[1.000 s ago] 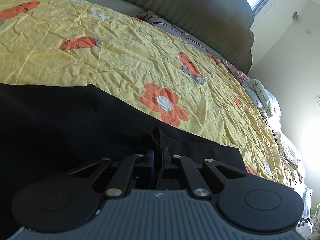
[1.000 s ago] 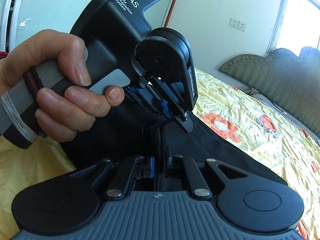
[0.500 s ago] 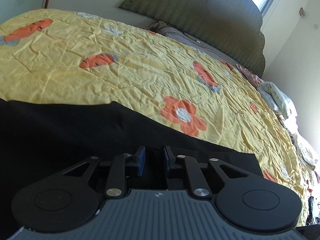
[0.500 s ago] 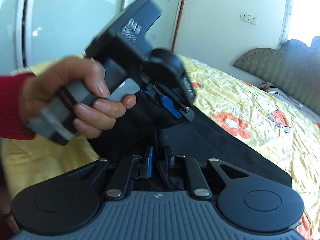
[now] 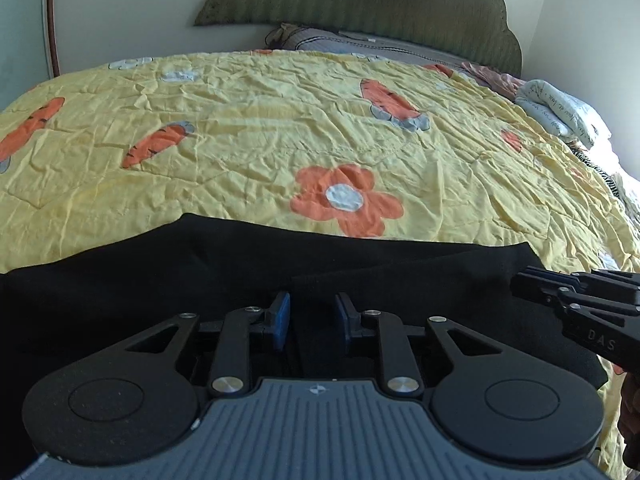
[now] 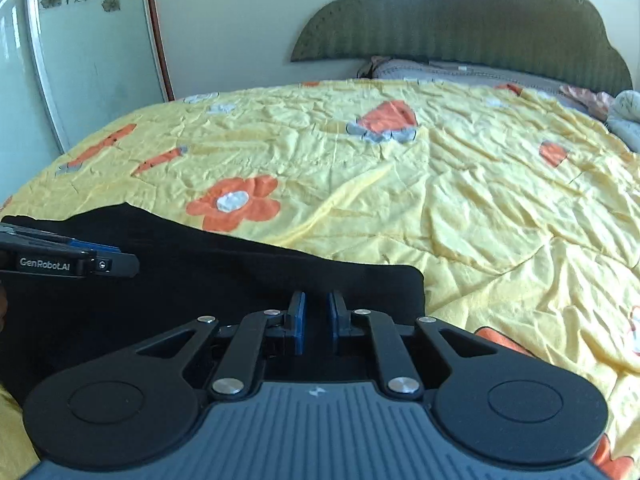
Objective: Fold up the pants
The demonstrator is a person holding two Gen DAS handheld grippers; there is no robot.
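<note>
Black pants (image 5: 240, 272), flat, seemingly folded over

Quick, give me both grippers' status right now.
Left gripper: jaws open, holding nothing, over the pants.
Right gripper: jaws open, holding nothing, over the pants.

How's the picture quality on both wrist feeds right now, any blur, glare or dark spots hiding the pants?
Left wrist view: sharp, strong fisheye bending of the bed; glare blows out the right edge; the black pants show almost no fold detail. Right wrist view: softer, headboard slightly hazy, no motion blur; pants likewise read as a flat dark mass.
</note>
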